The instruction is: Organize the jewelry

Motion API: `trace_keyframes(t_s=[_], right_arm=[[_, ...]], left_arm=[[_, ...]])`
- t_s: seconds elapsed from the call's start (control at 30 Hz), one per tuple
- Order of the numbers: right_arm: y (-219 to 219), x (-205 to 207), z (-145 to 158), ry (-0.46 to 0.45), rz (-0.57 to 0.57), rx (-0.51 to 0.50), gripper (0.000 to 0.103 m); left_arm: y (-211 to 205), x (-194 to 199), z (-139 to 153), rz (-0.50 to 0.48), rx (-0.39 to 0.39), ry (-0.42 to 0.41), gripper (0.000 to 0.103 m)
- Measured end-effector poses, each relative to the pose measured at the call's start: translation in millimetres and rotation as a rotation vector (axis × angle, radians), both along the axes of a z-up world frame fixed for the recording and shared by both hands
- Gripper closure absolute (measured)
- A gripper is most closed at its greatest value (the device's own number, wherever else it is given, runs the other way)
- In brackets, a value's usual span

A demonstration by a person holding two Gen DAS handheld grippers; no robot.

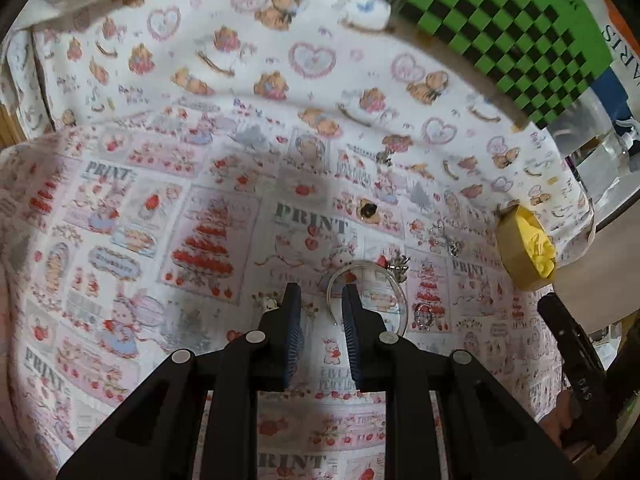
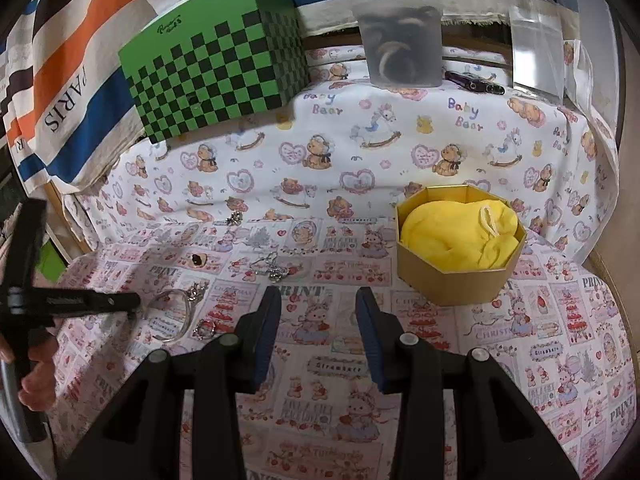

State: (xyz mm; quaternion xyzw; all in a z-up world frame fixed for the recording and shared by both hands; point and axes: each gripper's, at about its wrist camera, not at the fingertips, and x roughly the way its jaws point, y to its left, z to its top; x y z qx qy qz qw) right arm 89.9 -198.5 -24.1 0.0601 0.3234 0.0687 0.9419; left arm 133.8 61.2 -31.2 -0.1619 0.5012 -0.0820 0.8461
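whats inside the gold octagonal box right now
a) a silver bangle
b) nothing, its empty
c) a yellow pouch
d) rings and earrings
c: the gold box holds only a yellow pouch with a drawstring loop on top, while the bangle and the smaller pieces lie out on the printed cloth.

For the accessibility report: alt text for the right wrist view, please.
Right gripper, jaws apart and empty, hovers over a patterned cloth. Ahead right sits a gold octagonal box holding a yellow pouch; left, the left gripper reaches a silver bangle.
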Motion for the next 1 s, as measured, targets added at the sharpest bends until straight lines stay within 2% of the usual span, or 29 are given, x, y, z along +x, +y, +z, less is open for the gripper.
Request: trace_keyframes(t_s=[0.07,0.2,0.33,0.5,0.63,0.7,0.73,0.83,0.93,1.0], right_arm=[[1,1,-2,0.004,-0.003,-0.007,0.066],[0,1,-3,0.008,-0.003,0.000,0.066],[-1,2,-3,0.007,-0.003,0.001,0.066],[-2,1,-2,0.008,-0.015,-0.004,0.065],[-5,1,-1,0.010,-0.020,0.003,0.065],[-5,0,0,0.005,-0.023,-0.001,0.065],[-5,0,0,0.003,-0.022,-0.002,0.065],[-5,-1,0,0.002,-0.035,-0.002,0.065],[-5,-1,0,0.000,-0.039,-0.001,0.065],[-6,-1,-1,0.001,-0.041,0.007,0.065]], left_arm=[[4,-2,3,0.006,-0.009,-0.003,0.083],[6,1,-1,0.037,0.042,0.012,0.083],[8,3,-8,0.056,0.028,0.046,0.073],[5,4,-13,0.069,0.062,0.052,0.071],[-1,5,-16,0.058,0.095,0.058,0.074],[-3,5,-16,0.046,0.106,0.058,0.084],[-5,5,-17,0.035,0.102,0.062,0.093],[-10,4,-18,0.006,0.066,0.067,0.094],[-13,0,-9,-0.008,0.068,0.017,0.094],[-16,-5,3,-0.021,0.073,-0.057,0.094]])
